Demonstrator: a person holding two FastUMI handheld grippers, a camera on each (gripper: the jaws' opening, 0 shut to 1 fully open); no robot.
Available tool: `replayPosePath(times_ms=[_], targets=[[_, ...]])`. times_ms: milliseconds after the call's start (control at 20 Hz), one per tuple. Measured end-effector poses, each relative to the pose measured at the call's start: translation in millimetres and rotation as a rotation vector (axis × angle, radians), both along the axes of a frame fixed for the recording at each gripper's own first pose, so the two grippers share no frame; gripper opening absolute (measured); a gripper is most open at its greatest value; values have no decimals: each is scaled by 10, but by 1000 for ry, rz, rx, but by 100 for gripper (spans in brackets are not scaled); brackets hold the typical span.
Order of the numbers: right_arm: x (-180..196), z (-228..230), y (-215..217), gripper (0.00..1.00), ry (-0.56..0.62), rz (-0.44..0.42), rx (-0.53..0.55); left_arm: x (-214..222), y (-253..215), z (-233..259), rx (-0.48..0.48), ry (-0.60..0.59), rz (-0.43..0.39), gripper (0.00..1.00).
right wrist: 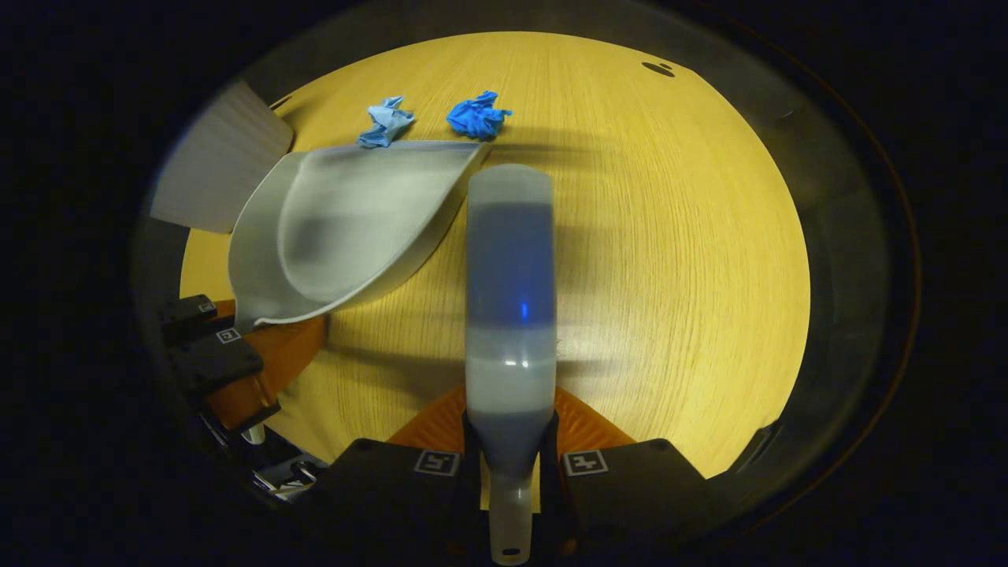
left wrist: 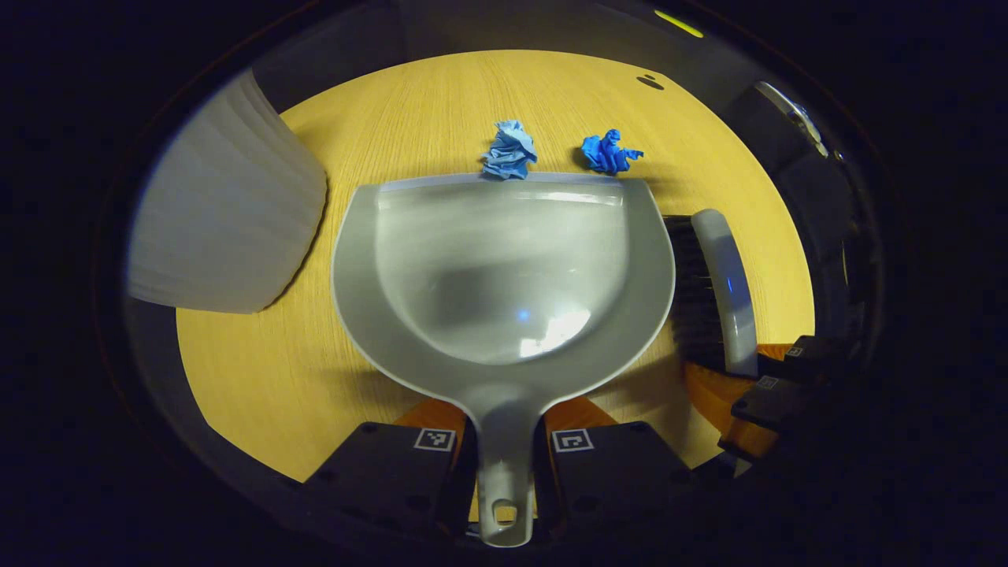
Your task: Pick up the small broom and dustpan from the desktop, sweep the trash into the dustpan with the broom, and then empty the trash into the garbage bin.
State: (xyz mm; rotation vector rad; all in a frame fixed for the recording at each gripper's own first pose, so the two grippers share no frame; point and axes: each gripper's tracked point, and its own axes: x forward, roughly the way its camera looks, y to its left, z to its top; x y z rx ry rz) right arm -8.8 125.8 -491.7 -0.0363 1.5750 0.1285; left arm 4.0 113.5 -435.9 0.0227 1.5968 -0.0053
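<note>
Both grippers level: left clamps dustpan, right broom.

1. The left gripper has both fingers pressed on the handle of the grey dustpan.
2. The dustpan's front lip touches a pale blue paper wad; a darker blue wad lies just beside it, toward the desktop's far edge.
3. The broom is at the dustpan's right side, held by the right gripper.
4. A white bin stands at the desktop's left edge.
</note>
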Motion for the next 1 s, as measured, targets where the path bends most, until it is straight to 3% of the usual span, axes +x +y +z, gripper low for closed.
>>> replayPosePath(times_ms=[50, 100, 150, 250, 350, 500, 600, 700, 800, 900, 1000], targets=[[-13, 10, -12, 39, 5, 11, 13, -58, 23, 6, 3, 13, -32, 27], [-33, 19, -2, 19, 18, 16, 32, -96, 37, 7, 0, 4, -59, 27], [-14, 65, -17, 25, 19, 20, 50, -151, 61, 27, -5, 10, -85, 26], [138, 204, -142, 25, -28, 13, 55, -272, 116, 54, -15, 10, -109, 25], [431, 385, -278, 25, -84, 24, 56, -356, 138, 83, -30, 5, -84, 25], [1253, 639, -543, 25, -224, 92, -6, -531, 122, 194, -60, 11, -48, 25], [1780, 716, -596, 24, -287, 132, -29, -556, 161, 225, -19, 5, -65, 25], [2186, 659, -641, 24, -316, 200, -69, -566, 140, 232, 2, 3, -49, 26], [2492, 483, -639, 24, -335, 288, -122, -623, 2, 240, -39, 16, 22, 26], [2606, 162, -523, 24, -306, 373, -149, -730, -40, 219, -26, 36, 51, 25], [2624, -83, -418, 24, -262, 498, -181, -837, 12, 178, 23, 62, 24, 25]])
